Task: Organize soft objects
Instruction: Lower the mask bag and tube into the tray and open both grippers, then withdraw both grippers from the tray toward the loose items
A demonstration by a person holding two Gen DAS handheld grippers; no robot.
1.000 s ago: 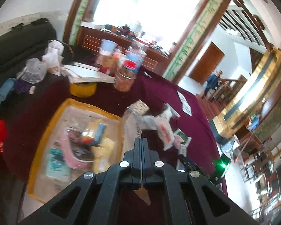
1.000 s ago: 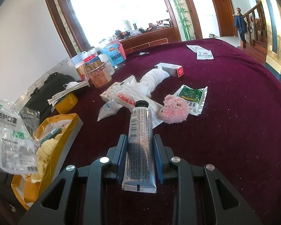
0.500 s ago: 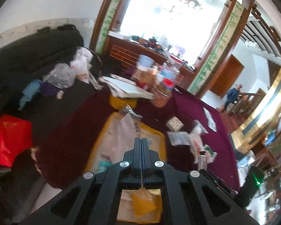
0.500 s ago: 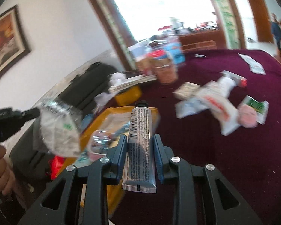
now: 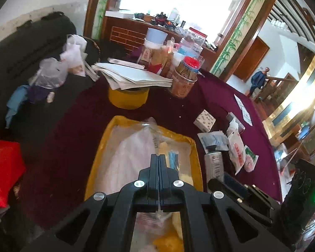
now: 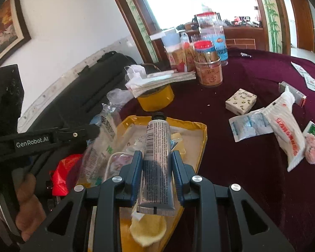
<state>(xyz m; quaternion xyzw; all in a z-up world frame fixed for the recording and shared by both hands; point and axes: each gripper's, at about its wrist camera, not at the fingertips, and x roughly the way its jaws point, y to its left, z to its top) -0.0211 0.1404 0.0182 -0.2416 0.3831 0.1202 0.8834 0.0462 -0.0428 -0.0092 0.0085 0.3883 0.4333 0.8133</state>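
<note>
My left gripper (image 5: pixel 158 157) is shut on a clear plastic mask packet (image 5: pixel 132 153) that hangs over the yellow tray (image 5: pixel 98 159); the packet also shows in the right wrist view (image 6: pixel 100 145), pinched by the left gripper (image 6: pixel 94 129). My right gripper (image 6: pixel 157 157) is shut on a grey tube (image 6: pixel 157 161) with a black cap, held above the yellow tray (image 6: pixel 200 145). The tube also shows in the left wrist view (image 5: pixel 214 163). The tray holds several soft packets and a yellow sponge (image 6: pixel 147 231).
On the maroon tablecloth (image 6: pixel 252 178) lie a white packet with red print (image 6: pixel 287 132), a pale blue packet (image 6: pixel 250 126), a pink fluffy ball (image 6: pixel 313 149), a small patterned box (image 6: pixel 240 100). Jars (image 6: pixel 208 67), papers and a yellow bowl (image 6: pixel 155 98) stand behind. A black sofa (image 5: pixel 21 48) is at left.
Both grippers have swung left from the loose items to above the yellow tray. The left one carried the mask packet down over the tray; the right one still holds the tube.
</note>
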